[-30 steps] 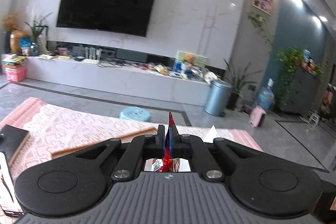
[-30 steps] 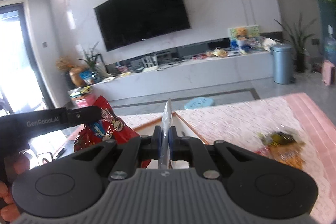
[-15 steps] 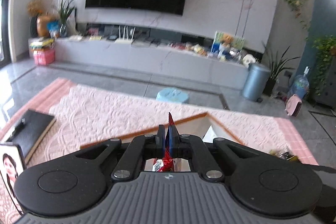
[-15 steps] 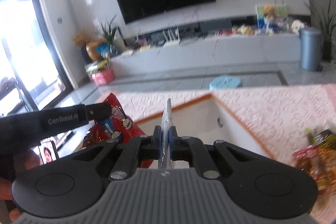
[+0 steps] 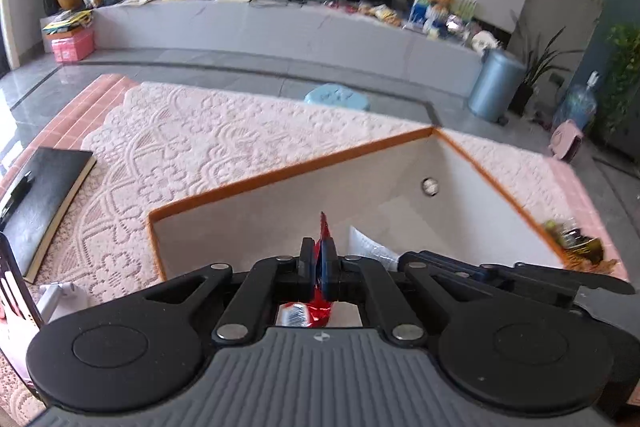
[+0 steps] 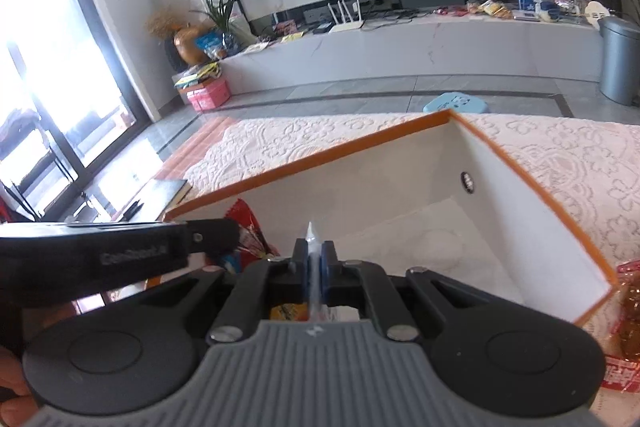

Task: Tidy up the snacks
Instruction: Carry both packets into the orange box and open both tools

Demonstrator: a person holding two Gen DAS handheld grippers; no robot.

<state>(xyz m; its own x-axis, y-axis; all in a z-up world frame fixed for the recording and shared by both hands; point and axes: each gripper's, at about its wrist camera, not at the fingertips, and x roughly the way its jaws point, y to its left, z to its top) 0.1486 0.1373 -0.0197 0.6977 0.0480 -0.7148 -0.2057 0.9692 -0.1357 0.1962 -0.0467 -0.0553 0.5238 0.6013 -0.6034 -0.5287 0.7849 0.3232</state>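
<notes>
A: What is the biggest thing in front of you?

B: The counter [image 5: 224, 139], which you see covered by a pale pink lace cloth. On it stands your open box [image 5: 280, 173], white inside with an orange rim, one corner pointing away from you. It fills the middle of both wrist views.

A: And beside the box?

B: To your left a black notebook [image 5: 44, 195] lies flat on the cloth, well apart from the box. To your right, just outside the box wall, you have a loose pile of wrapped snacks [image 6: 628, 311] in clear and red wrappers.

A: What does your left hand-held gripper [image 5: 319, 267] have?

B: Its jaws are pinched tight on the top edge of a red snack packet [image 5: 316, 307], which hangs below them over the near left part of the box. In your right wrist view the same red packet shows against the box's left wall.

A: And your right hand-held gripper [image 6: 315, 267]?

B: Also clamped fully together, on the thin edge of a clear packet [image 6: 314, 279] with something yellow below it. You hold it over the open box, right of the left one.
</notes>
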